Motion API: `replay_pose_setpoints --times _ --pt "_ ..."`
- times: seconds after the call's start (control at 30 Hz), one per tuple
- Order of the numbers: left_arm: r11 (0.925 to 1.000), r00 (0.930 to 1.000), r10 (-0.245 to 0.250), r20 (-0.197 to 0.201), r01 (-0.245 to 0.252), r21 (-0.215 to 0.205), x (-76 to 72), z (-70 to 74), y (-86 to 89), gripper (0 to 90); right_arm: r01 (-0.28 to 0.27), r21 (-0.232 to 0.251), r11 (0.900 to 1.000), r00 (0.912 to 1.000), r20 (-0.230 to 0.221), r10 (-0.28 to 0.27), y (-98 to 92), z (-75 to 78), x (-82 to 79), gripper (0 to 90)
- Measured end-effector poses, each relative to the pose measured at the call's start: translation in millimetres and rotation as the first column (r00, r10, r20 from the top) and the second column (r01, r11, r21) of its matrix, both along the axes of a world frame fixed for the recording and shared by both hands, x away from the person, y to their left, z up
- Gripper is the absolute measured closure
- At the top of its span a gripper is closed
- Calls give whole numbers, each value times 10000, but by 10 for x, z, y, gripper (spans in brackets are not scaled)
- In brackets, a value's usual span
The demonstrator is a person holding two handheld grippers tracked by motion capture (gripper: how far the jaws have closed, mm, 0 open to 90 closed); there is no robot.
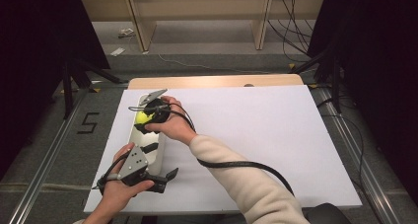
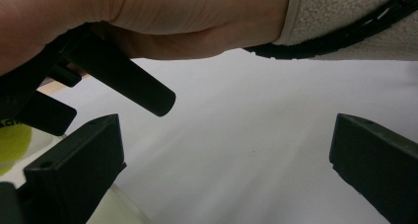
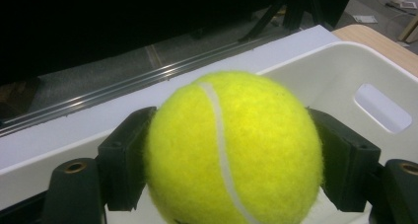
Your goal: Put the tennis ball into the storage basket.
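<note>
The tennis ball (image 3: 231, 150) is showing a fuzzy, felt-like yellow cover with one smooth white seam. The right gripper (image 3: 231, 165) is pressing it with black jaws that are looking like matt hard plastic. The bin (image 3: 345, 71) around it is looking like smooth white plastic with a soft shine. The left gripper (image 2: 226, 160) is showing the same matt black plastic on its jaws, and its top plate is looking grey and dull. The table cover (image 1: 256, 135) is appearing as a smooth, matt white sheet, and a strip of light wood (image 1: 217, 81) is showing at the far edge. The sleeve (image 1: 246, 184) is looking like soft cream fleece cloth.
</note>
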State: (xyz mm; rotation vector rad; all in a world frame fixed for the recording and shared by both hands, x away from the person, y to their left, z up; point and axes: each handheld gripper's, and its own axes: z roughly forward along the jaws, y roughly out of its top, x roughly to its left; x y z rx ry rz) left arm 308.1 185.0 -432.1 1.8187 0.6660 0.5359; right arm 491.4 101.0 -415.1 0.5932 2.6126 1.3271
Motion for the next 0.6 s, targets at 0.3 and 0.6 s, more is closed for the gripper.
replay_pose_setpoints --times 0.3,0.6 --pt "10000 10000 -13 -5 13 10 -1 -2 -3 0 30 -204 9998 9999 -144 -33 27 -69 2 256" --pt "10000 10000 -11 1 11 10 -1 -2 -2 0 63 -316 9995 9996 -260 -71 43 -121 11 255"
